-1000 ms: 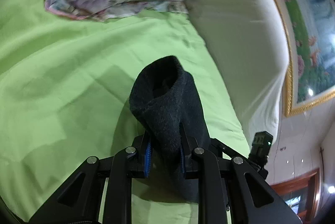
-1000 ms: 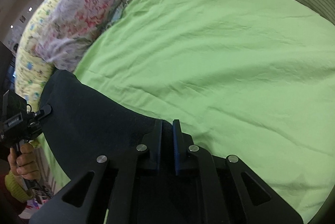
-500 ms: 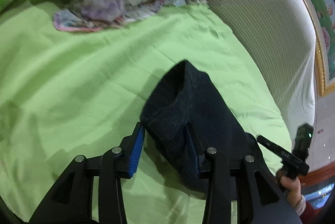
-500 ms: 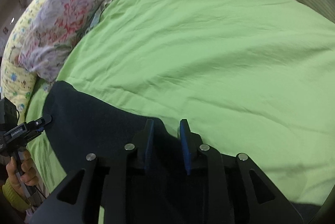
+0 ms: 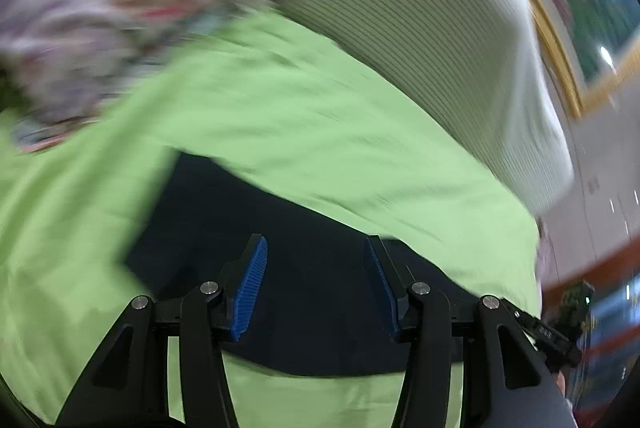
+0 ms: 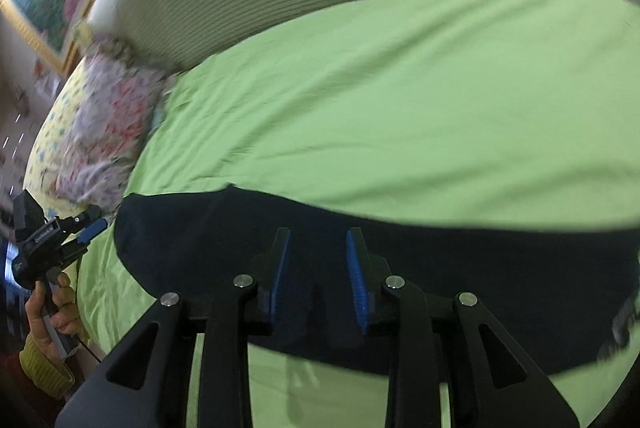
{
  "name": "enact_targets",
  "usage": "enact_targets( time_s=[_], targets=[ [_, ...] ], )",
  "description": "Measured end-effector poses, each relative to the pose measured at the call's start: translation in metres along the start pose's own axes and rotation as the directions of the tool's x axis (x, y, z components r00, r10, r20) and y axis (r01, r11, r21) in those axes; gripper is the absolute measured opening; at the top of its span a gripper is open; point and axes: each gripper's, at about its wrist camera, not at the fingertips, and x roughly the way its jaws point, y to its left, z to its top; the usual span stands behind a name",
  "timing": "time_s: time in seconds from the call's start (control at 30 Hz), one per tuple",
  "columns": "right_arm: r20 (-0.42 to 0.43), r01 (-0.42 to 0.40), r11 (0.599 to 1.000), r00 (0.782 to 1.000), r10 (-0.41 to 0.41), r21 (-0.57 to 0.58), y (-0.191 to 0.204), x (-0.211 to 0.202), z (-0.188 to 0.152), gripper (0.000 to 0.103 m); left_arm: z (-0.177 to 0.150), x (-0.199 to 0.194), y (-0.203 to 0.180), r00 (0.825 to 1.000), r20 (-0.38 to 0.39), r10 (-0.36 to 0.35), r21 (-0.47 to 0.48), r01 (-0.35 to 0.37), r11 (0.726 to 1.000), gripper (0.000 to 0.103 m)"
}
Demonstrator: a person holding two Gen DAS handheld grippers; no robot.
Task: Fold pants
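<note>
Dark navy pants point(image 5: 320, 292) lie flat as a folded band across the green bed sheet point(image 5: 320, 131), just below both grippers. To my left sits a blurred floral pillow point(image 5: 112, 7), then the ribbed headboard point(image 5: 420, 27). My left gripper point(image 5: 316, 284) has let go; its jaws are opening, empty. My right gripper point(image 6: 316, 268) likewise is spreading, having pinched the cloth a second ago.
</note>
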Motion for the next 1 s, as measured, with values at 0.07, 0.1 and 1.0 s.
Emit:
enact_targets(
  time_s=[0.07, 0.1, 1.0],
  targets=[
    [0.010, 0.028, 0.997, 1.000, -0.028, 0.065, -0.022, -0.015, -0.012, 0.030, -0.007, 0.018, -0.034, 0.997, -0.061, -0.040, 0.080, 0.045, 0.996, 0.054],
    [0.017, 0.040, 0.995, 0.999, -0.042, 0.095, -0.032, -0.022, -0.019, 0.030, -0.011, 0.027, -0.050, 0.994, -0.091, -0.055, 0.118, 0.066, 0.991, 0.054],
    [0.139, 0.062, 0.843, 0.977, -0.160, 0.535, -0.173, -0.085, -0.084, 0.031, -0.187, 0.172, -0.293, 0.826, -0.551, 0.117, 0.727, 0.407, 0.553, 0.060]
  ],
)
